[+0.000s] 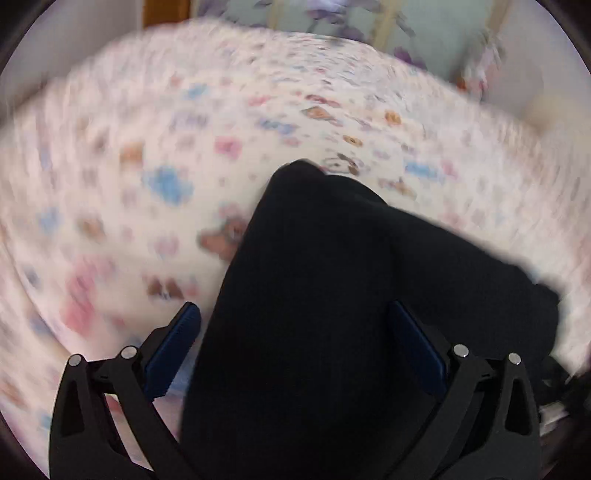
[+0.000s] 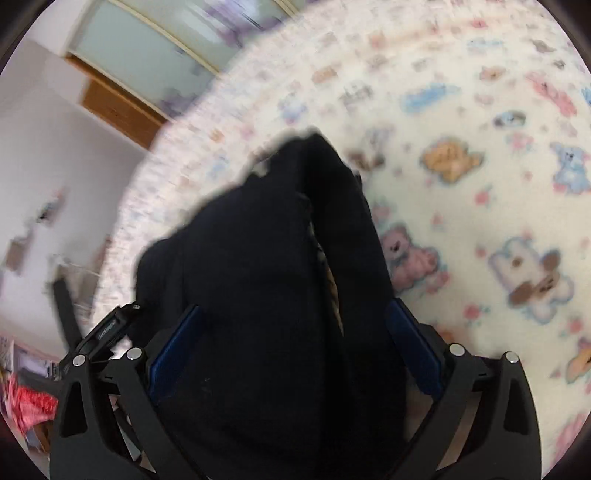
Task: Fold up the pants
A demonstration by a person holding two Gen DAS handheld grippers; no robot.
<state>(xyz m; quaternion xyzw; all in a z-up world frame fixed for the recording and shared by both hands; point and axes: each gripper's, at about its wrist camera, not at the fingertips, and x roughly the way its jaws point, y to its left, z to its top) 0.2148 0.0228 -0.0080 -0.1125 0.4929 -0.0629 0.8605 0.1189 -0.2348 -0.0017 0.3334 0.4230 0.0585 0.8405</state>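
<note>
The black pants [image 1: 314,295] lie bunched on a bed blanket [image 1: 166,147] printed with teddy bears. In the left wrist view my left gripper [image 1: 295,332] stands wide open, with the dark cloth running up between its blue pads [image 1: 173,350]. A narrow gap shows between the left pad and the cloth. In the right wrist view my right gripper [image 2: 295,332] is spread just as wide, and a thick fold of the pants [image 2: 266,277] fills the space between its fingers [image 2: 173,354]. A strip of patterned lining shows in a crease. Both views are motion-blurred.
The bear-print blanket [image 2: 480,184] covers the bed on all sides of the pants. Beyond the bed edge there is a wooden door frame [image 2: 114,107], glass panels with a floral print [image 1: 332,22], a pale wall, and red clutter [image 2: 29,406] on the floor at lower left.
</note>
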